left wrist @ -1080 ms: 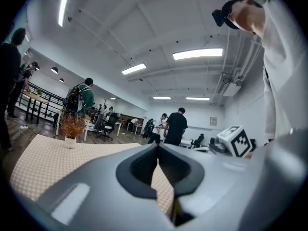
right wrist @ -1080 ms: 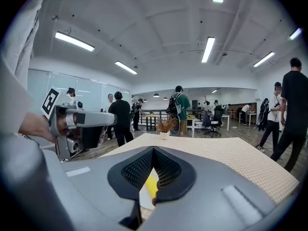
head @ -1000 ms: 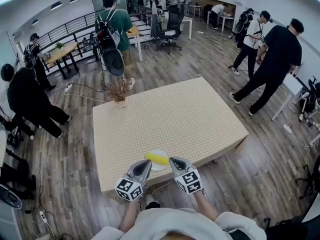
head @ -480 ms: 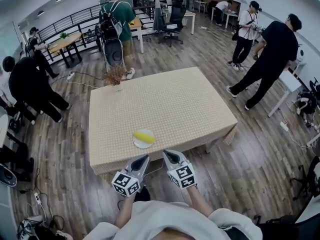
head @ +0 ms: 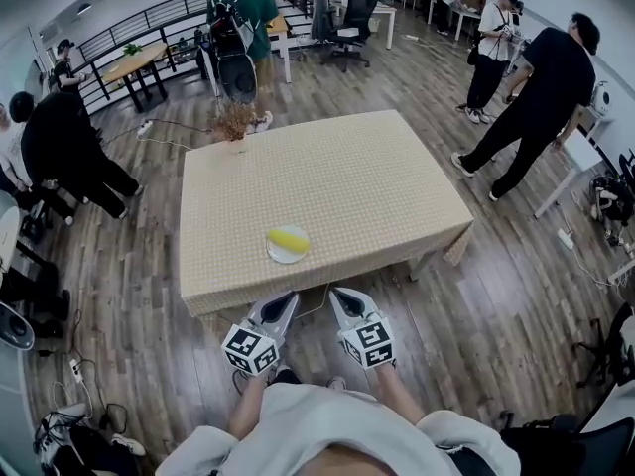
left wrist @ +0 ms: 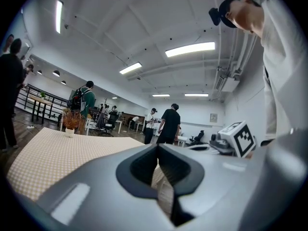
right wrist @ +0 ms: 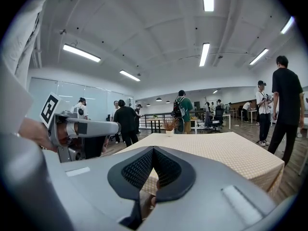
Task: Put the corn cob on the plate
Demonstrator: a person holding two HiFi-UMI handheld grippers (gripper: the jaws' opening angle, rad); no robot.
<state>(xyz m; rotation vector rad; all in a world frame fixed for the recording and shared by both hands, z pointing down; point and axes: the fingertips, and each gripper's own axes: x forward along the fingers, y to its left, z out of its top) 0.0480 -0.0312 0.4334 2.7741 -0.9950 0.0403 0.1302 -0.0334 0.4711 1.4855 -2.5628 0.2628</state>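
The cob [head: 289, 238] is lying on the plate [head: 281, 258], which is sitting near the lower edge of the tabletop [head: 377, 186], a little left of centre in the head view. Judging from this, the task is looking already done.

The left gripper [head: 287, 298] and the right gripper [head: 337, 294] are hanging side by side in the lower middle of the frame, at the tabletop's near edge and apart from the plate. Both are clenched and are holding nothing. In each gripper view the two jaws are meeting in a thin line, with only the tabletop showing beyond them.

If the cob is needing to be taken again, it is probably stiff and rather light. It is also round, so it may be rolling on the smooth plate when pushed from one side. The bumpy kernels are likely giving some grip. The best hold is seeming to be across the middle of its length, with the jaws closing on the two long sides and not on the narrow ends.
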